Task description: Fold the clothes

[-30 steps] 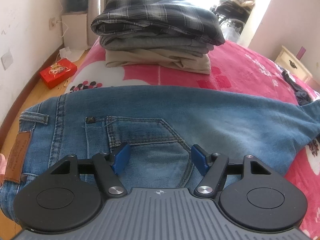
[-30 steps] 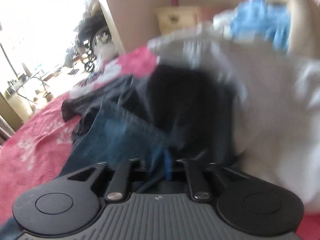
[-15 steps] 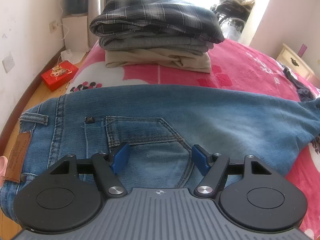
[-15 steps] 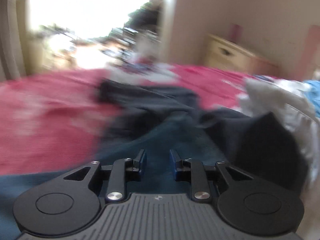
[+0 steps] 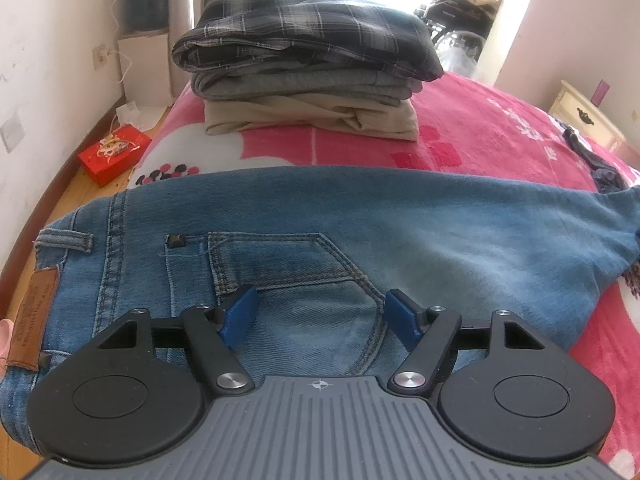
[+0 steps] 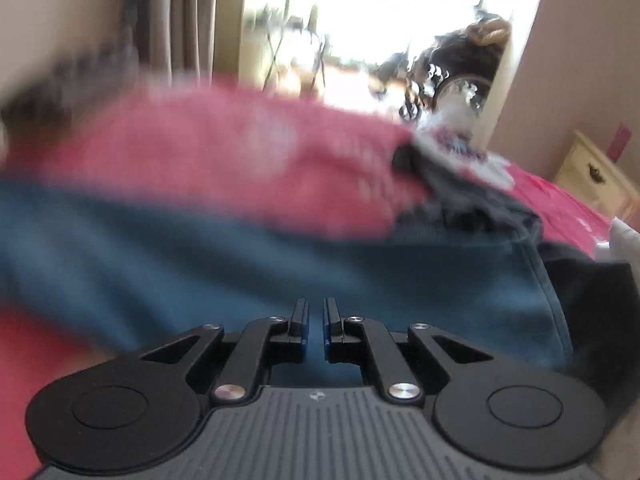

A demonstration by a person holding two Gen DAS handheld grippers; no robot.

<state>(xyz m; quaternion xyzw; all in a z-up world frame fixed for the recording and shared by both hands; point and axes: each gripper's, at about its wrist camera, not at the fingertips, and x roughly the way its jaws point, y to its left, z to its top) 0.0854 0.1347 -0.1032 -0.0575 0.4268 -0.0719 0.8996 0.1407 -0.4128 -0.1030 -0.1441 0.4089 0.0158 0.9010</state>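
The faded blue denim jeans (image 5: pixel 360 232) lie flat on the pink patterned bed cover (image 5: pixel 480 128), folded lengthwise so that the 2 legs are stacked. The long axis runs across the left wrist view: the waistband with the brown leather label (image 5: pixel 34 316) is at the left, the leg ends at the right. The left gripper (image 5: pixel 320 314) hovers over the seat area, its jaws apart and empty, spanning the lower corner of the stitched back pocket (image 5: pixel 288 264); no denim is pinched. The right gripper (image 6: pixel 316 326) is positioned over the leg section (image 6: pixel 280 272) of the same jeans, shown blurred in the right wrist view. Its jaws are nearly together, with only a narrow slit between the pads; no cloth is visible in that slit. The jaws have just been closing, then eased slightly apart. Behind the jeans, a stack of 3 folded garments (image 5: pixel 308 64) is well apart at the far end of the bed. Judged from this layout, the next fold is crosswise: the leg end travels along the long axis toward the waistband. The right gripper is nearer the leg end; the left gripper is nearer the waistband and suits anchoring.
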